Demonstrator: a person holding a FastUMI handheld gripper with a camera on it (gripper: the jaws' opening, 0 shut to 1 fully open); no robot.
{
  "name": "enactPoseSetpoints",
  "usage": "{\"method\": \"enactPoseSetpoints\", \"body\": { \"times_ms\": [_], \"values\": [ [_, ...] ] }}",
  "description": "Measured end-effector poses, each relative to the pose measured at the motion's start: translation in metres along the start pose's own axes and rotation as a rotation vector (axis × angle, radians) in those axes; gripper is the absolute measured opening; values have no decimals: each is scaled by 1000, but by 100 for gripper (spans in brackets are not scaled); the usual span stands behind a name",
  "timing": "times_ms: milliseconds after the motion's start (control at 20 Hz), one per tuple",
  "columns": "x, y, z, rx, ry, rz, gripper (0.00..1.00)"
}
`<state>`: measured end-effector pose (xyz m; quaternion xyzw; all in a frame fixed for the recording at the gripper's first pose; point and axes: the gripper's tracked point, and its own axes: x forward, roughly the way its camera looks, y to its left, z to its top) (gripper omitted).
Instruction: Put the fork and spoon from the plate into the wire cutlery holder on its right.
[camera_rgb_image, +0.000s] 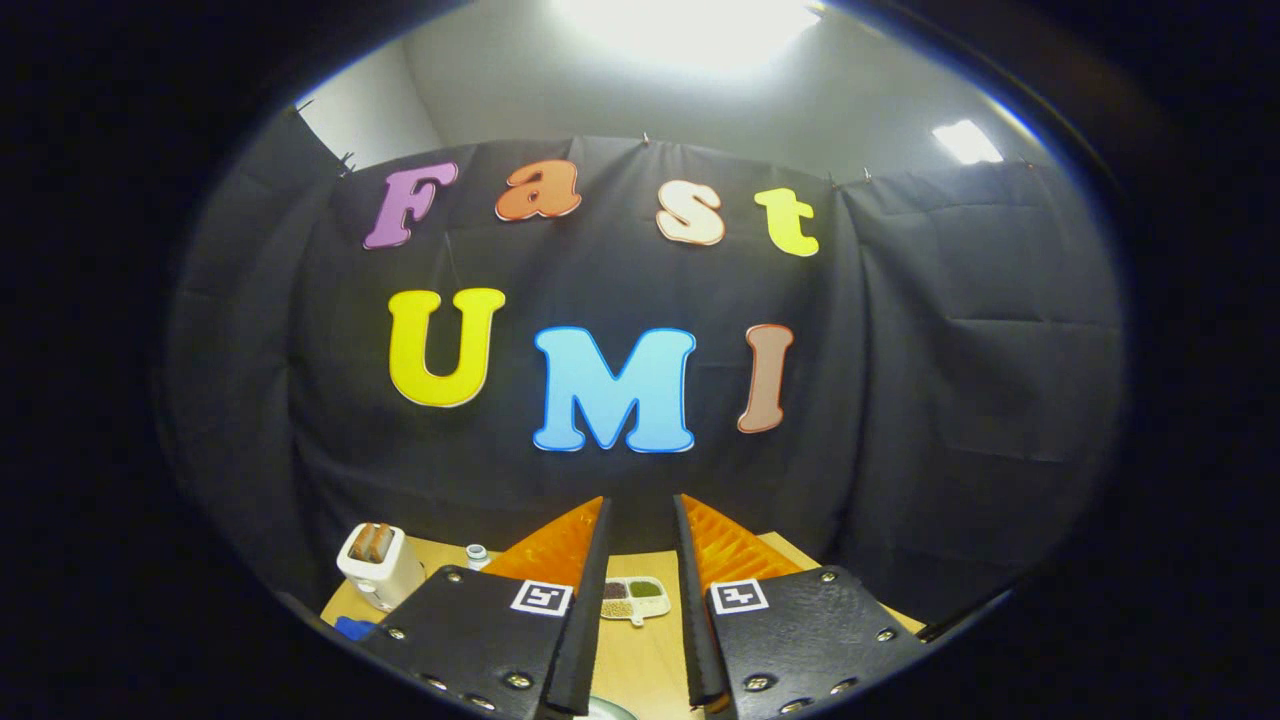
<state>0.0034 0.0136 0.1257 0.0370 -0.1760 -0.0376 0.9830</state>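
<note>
The gripper (640, 560) is hanging with its fingers a narrow gap apart, holding and touching nothing. At their base the pale round rim of a plate (608, 709) is just peeking in; fork, spoon and holder are hidden, so by my reading the task is barely starting. Beyond sits a small divided dish of grains (633, 598) on the light wooden table (640, 660), with a white toaster (380, 566) holding two slices farther left.

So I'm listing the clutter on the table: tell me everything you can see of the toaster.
The toaster is a small, white, boxy appliance with rounded corners, looking like plastic. It stands upright on the wooden table, near the black cloth wall, off to the side of the gripper, whose jaws stand open with nothing between them. Two browned slices stick up from its top slots. A small white jar stands just beside it.
</note>
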Motion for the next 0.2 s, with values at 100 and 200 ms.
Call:
{"method": "enactPoseSetpoints", "body": {
  "times_ms": [100, 200],
  "values": [
    [-6, 17, 13, 16, -29, 41, 36],
    [-16, 31, 16, 21, -41, 80, 36]
  ]
}}
